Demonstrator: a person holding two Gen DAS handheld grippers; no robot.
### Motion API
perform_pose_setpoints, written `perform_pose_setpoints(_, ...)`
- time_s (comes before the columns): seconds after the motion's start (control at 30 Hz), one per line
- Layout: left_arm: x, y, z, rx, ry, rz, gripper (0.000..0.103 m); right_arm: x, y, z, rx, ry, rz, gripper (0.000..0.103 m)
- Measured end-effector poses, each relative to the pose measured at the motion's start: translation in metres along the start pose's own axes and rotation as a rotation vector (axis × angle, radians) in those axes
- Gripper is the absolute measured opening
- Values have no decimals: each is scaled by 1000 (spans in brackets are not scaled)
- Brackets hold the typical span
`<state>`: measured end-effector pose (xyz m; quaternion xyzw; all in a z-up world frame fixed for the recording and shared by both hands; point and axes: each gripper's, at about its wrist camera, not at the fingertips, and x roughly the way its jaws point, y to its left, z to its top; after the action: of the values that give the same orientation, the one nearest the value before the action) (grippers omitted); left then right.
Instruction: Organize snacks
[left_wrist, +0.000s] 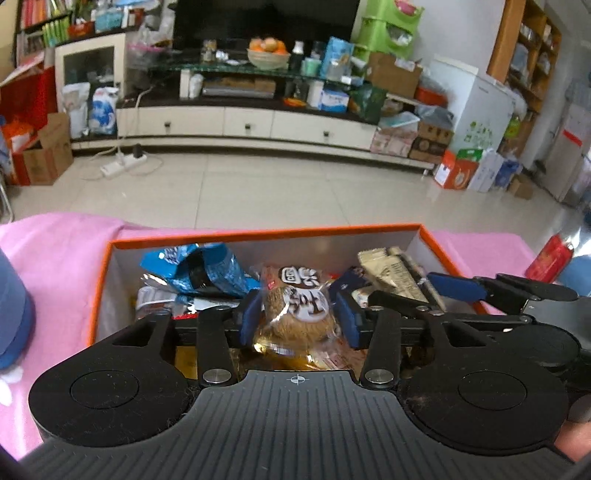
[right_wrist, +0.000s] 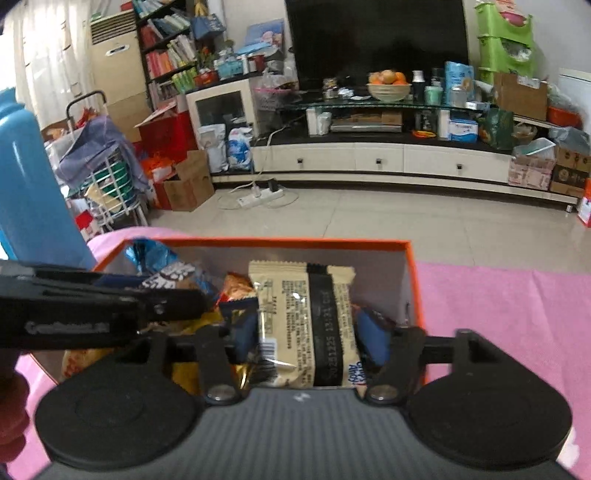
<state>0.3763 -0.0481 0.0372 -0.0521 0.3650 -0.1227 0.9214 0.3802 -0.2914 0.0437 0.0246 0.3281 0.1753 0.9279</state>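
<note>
Inside the orange box (left_wrist: 101, 280), the left tongs (left_wrist: 295, 314) bracket, apparently unclamped, a light, crushable round cake packet (left_wrist: 295, 306) and the right tongs (right_wrist: 314, 332) straddle a slippery cream wrapper (right_wrist: 299, 314), both best gripped mid-body at 3 and 9 o'clock.

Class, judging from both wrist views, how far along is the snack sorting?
Done: several packets, including a blue bag, already lie in the orange box. In hand: a round cake packet sits between the left gripper; a beige packet between the right gripper, both over the box. Left: letting go; whether snacks remain outside is not visible.
</note>
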Motion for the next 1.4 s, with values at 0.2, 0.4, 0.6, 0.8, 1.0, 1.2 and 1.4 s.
perform_pose_setpoints(0.2,-80,-11,-11,-9,-112,29,66,-80,-7,-2,62,-102,-29,102)
perform_pose_setpoints(0.4,-163,-25,-47,-23,-133,36,69,-178,14,-45,111,-111,-49,102)
perform_pose_setpoints(0.6,-239,-33,-100,-25,-141,49,78,-252,49,-101,176,-103,-36,102)
perform_pose_setpoints(0.8,-284,-40,-168,-40,-127,92,79,-293,75,-159,242,-91,-13,102)
perform_pose_setpoints(1.0,-293,-37,-215,-64,-60,77,75,-297,87,-189,184,-33,-61,102)
perform_pose_setpoints(1.2,-291,-29,-222,-110,-31,95,73,-299,100,-194,122,-7,-76,102)
perform_pose_setpoints(1.4,-287,-29,-225,-107,-27,110,55,-296,103,-197,91,19,-96,102)
